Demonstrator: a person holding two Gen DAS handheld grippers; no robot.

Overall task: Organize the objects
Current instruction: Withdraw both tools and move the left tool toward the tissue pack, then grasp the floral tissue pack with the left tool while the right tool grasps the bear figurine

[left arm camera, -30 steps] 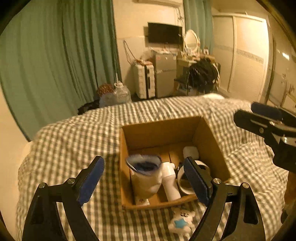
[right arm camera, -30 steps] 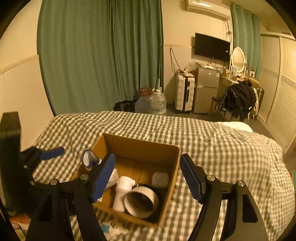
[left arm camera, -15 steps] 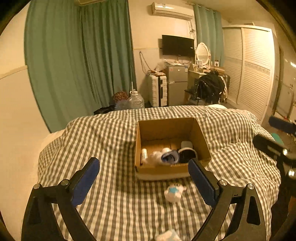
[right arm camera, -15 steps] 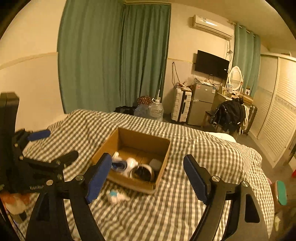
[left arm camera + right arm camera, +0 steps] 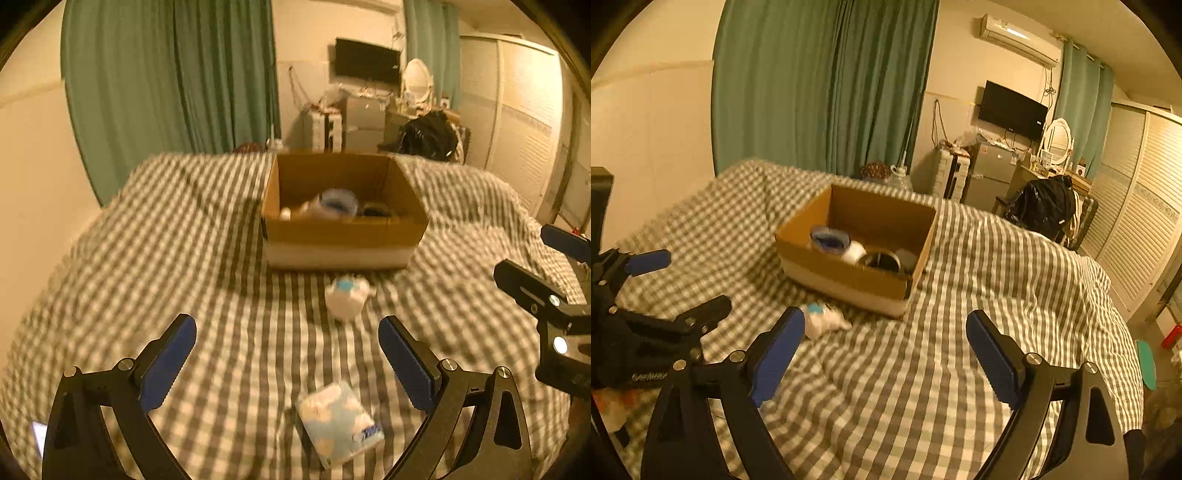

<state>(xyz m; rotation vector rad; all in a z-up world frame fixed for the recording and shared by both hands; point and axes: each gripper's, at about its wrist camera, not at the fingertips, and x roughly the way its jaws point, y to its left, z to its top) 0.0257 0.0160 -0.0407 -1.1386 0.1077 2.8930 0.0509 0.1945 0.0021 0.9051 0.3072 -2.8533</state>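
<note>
With both grippers gaping wide and empty, the left gripper (image 5: 287,349) should straddle the tissue pack (image 5: 340,424) squarely before closing.

One cardboard box (image 5: 343,236) sits on one checked bed (image 5: 166,258). Several items, about four, lie inside the box, too blurred to count surely. One small white toy (image 5: 347,297) lies at the box's 6 o'clock, and one pale blue packet (image 5: 340,424) lies nearer. Two tongs show: left (image 5: 287,350), right (image 5: 885,347).
</note>
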